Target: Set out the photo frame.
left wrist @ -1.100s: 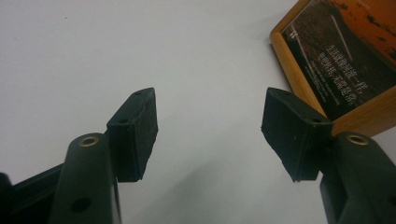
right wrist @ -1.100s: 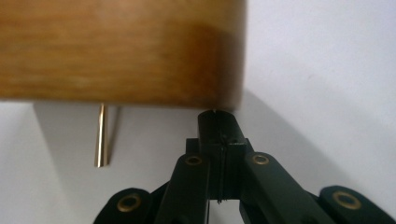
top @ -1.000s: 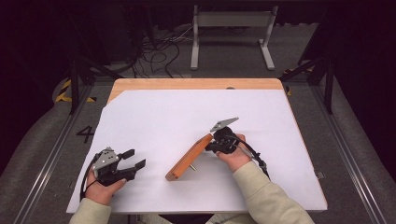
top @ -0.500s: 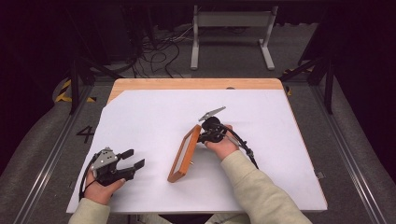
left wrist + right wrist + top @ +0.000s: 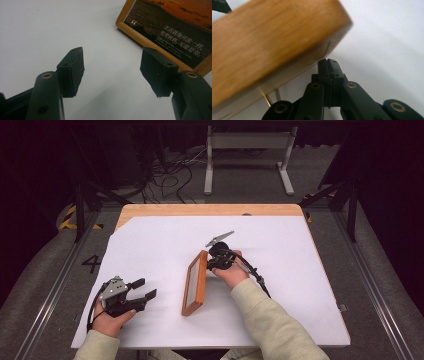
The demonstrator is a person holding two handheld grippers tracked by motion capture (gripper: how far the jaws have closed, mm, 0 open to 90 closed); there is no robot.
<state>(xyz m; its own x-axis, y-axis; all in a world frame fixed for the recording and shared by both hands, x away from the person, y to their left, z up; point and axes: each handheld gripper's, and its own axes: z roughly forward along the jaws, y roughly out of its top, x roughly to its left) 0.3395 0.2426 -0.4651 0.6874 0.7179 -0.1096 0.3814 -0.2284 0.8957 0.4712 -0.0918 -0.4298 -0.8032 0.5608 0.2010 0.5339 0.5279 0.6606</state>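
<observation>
A light wooden table (image 5: 210, 210) carries a large white paper sheet (image 5: 300, 290). On the sheet stands a wooden-framed picture (image 5: 195, 282), tilted on edge.

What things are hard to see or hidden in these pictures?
- Picture frame: in the left gripper view the top and right edges cut off its sunset photo, and the left gripper covers a corner.
- Frame's wooden edge: blurred in the right gripper view, too close to the camera.
- Right gripper: in the high view, too small to show what its shut jaws touch.
</observation>
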